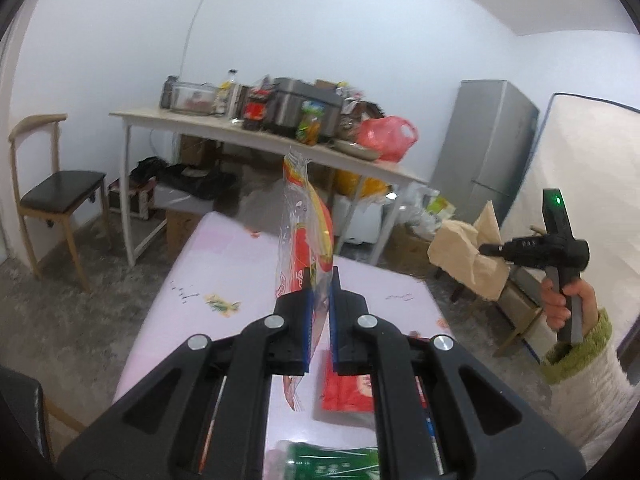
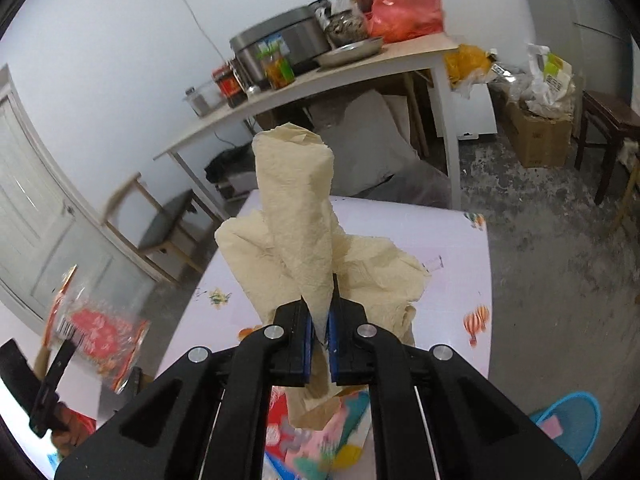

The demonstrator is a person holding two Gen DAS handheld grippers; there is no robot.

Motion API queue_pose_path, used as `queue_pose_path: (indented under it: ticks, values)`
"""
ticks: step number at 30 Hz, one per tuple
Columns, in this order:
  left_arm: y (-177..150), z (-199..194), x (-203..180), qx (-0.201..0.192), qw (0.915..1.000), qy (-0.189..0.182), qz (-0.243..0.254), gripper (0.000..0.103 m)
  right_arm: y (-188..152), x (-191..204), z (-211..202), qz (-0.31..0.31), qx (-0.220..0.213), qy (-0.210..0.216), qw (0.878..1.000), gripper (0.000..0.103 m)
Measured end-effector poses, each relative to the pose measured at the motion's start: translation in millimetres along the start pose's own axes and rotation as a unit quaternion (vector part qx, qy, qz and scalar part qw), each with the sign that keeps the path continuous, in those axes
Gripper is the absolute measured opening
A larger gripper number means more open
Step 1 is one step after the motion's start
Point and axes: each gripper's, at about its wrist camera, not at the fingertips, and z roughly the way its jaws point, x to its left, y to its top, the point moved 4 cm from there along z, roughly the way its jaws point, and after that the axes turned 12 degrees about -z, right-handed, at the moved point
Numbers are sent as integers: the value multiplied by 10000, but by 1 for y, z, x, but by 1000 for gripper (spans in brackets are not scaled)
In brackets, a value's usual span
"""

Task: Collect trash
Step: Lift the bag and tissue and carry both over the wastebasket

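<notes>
**Both claws clamped on trash above the pink desk**

While the left claw (image 1: 321, 280) stands closed, its blue pads pinch the lower end of a clear snack wrapper (image 1: 303, 224) printed in red and yellow, which rises upright from between the fingers. Print on the wrapper is too blurred to read. Below that claw lies the pink-covered desk (image 1: 224, 248), with a red packet (image 1: 348, 394) just under the fingers and a green-printed packet (image 1: 332, 460) cut off at the bottom edge.

Off to its right, the right claw (image 2: 320, 312) is also squeezed shut, gripping a crumpled beige paper towel (image 2: 296, 216) that stands up from the pads and droops around them. A hand (image 1: 560, 300) in a green-cuffed sleeve holds this tool; white letters on its black body are too small to make out.

Beneath the right claw, colourful wrappers (image 2: 316, 440) are partly hidden by the fingers. A blue basket (image 2: 568, 420) sits on the floor to its lower right, cut off by the lens rim.
</notes>
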Motion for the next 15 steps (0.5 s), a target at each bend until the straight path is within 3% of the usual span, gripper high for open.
queue_pose_path:
  ticks: [8,15]
  values:
    - [-13,4,-63,343,9963,-765,193,5,-72,-25,-66,628,-344,-80,9974,7]
    - [-41,38,-154,1027,9800,-1617,531,5,-153,-84,-120,1561,-586,-661,9838,7]
